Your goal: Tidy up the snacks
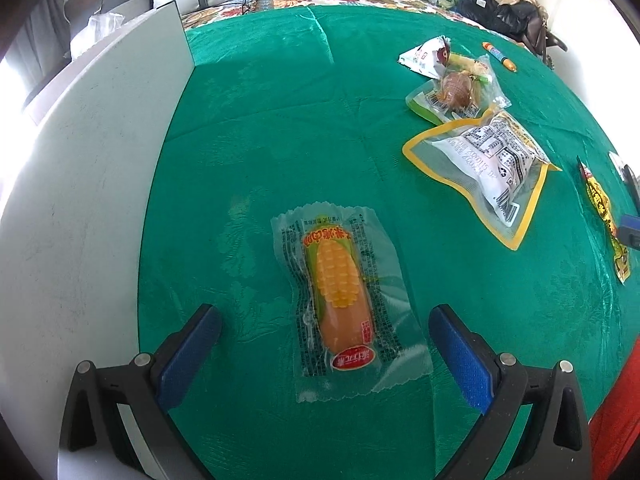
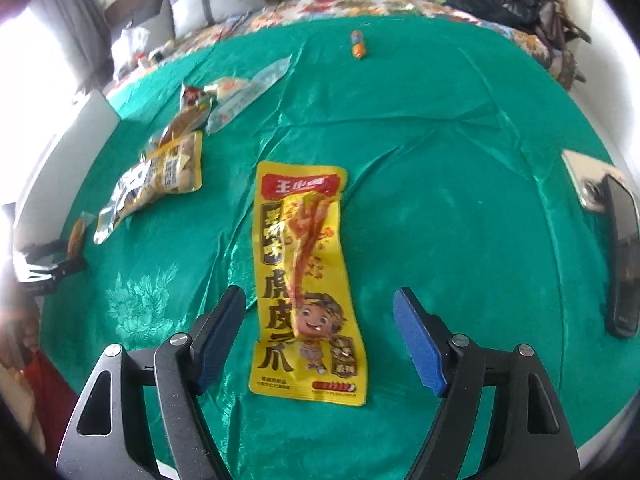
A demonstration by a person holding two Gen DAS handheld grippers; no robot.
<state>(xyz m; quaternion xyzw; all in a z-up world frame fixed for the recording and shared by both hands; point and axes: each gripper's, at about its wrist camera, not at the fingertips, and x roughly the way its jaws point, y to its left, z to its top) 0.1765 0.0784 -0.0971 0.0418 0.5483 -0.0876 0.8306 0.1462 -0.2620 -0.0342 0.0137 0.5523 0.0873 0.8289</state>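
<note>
A clear packet with a yellow corn-shaped snack lies flat on the green cloth. My left gripper hangs open over its near half, a blue pad on each side and neither touching it. In the right wrist view a long yellow packet with a cartoon figure lies on the cloth. My right gripper stands open astride its lower part, the pads clear of it. The same yellow packet shows at the right edge of the left wrist view.
A yellow-edged packet, a clear packet with a brown snack, a white packet and a small orange sausage lie further back. A white board borders the left. A dark phone lies at the right.
</note>
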